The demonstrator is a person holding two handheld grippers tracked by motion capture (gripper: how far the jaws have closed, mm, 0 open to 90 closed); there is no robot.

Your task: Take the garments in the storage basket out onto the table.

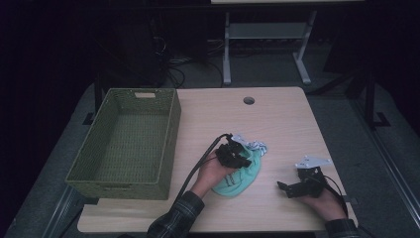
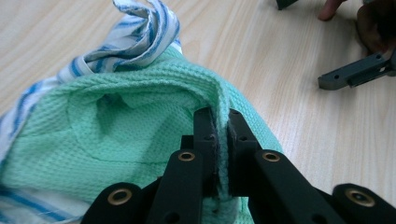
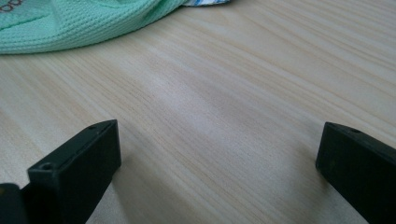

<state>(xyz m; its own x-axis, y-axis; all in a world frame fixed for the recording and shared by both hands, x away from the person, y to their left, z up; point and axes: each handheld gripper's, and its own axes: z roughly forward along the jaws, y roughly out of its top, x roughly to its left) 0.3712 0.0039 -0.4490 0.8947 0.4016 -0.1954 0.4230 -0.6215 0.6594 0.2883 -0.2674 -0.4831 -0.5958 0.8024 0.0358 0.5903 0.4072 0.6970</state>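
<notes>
Light wood-grain table [image 1: 277, 119] sat centre frame in the high view, with a round cable hole [image 1: 248, 100] near its far edge. The room beyond was dark; a grey desk frame [image 1: 267, 44] stood at upper centre. Green woven basket [image 1: 130, 141] occupied the table's left side. Green waffle-knit cloth [image 2: 140, 135], with a blue-striped white cloth [image 2: 135, 37] beside it, lay lower centre. Left gripper [image 2: 219, 135] was clamped on a raised fold of the green cloth. Right gripper [image 3: 219, 158], lower right in the high view, stood spread wide over bare wood.
</notes>
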